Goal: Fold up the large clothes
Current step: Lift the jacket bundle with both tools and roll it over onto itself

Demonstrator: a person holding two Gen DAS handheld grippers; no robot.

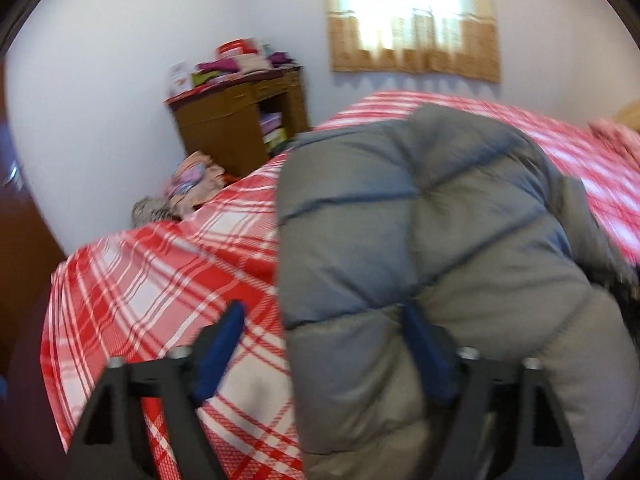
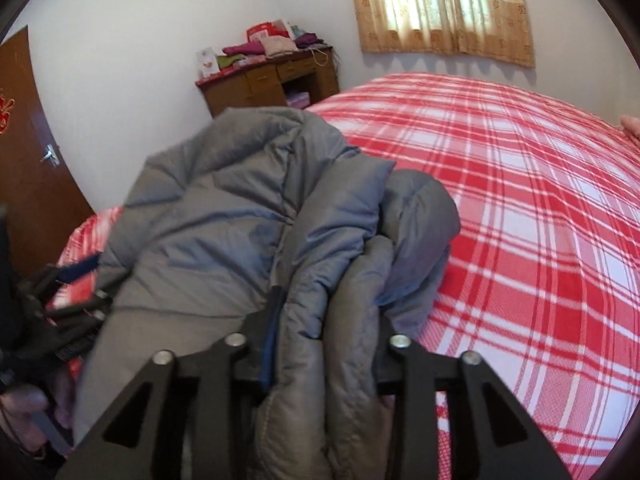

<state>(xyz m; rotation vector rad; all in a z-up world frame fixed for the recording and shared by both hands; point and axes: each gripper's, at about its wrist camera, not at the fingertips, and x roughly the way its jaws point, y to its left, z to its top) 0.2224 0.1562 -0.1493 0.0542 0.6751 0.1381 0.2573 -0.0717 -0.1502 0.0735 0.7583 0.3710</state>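
Note:
A grey quilted puffer jacket point(image 1: 420, 216) lies bunched on the bed with the red and white plaid sheet point(image 1: 160, 272). My left gripper point(image 1: 324, 348) is open, its left finger over the sheet and its right finger point(image 1: 424, 352) against the jacket's left edge. In the right wrist view the jacket point(image 2: 240, 208) is folded over in a thick heap. My right gripper point(image 2: 324, 332) is shut on a thick fold of the jacket. The left gripper point(image 2: 76, 280) shows at the far left of that view, beside the jacket.
A brown wooden desk point(image 2: 272, 80) with piled clothes stands in the far corner. A curtained window point(image 2: 440, 4) is on the back wall. A brown door point(image 2: 28, 140) is at the left. A heap of clothes point(image 1: 192, 184) lies beside the bed.

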